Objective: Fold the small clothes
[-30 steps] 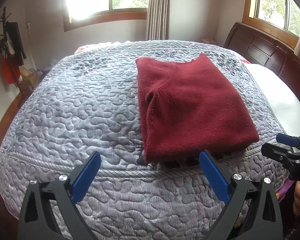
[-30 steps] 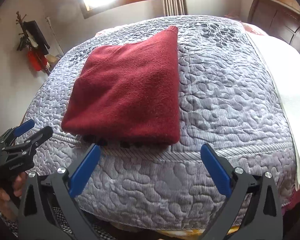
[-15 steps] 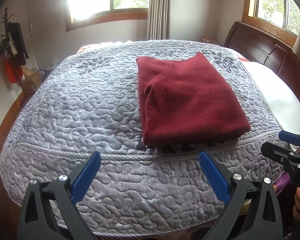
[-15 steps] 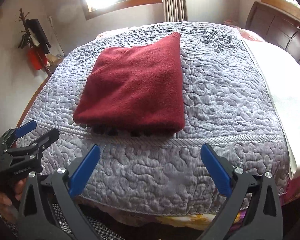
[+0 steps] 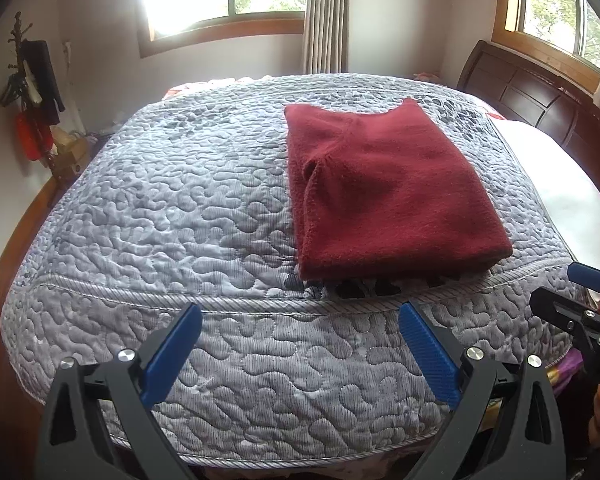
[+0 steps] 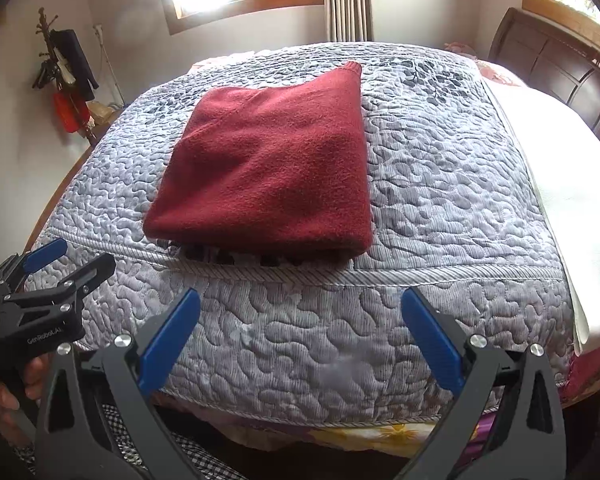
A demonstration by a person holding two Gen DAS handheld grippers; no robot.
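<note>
Retreat on both sides: seen from each wrist camera, more of the quilt's hanging front now in view than a second ago, the folded garment smaller and farther off. Reads as a fold finished and let go, both tools backing off the bed.

Left gripper [image 5: 300, 344]: jaws spread wide, pinching nothing, hanging off the near edge of the bed's grey quilted bedspread [image 5: 148, 208], aimed at the quilt's front face. Dark red fleece sweater [image 5: 384, 196] folded into a neat rectangle, lying flat on top of the bedspread just behind the corded edge seam, up and right of this tool's jaws, well apart from them.

Right gripper [image 6: 300, 332]: jaws likewise spread and empty, also off the bed edge. From here the sweater [image 6: 272, 168] sits up and slightly left of the jaws, clear of both tips. Nothing touching the garment. White sheet [image 6: 572, 184] lying bare along the right side of the bed.
</note>
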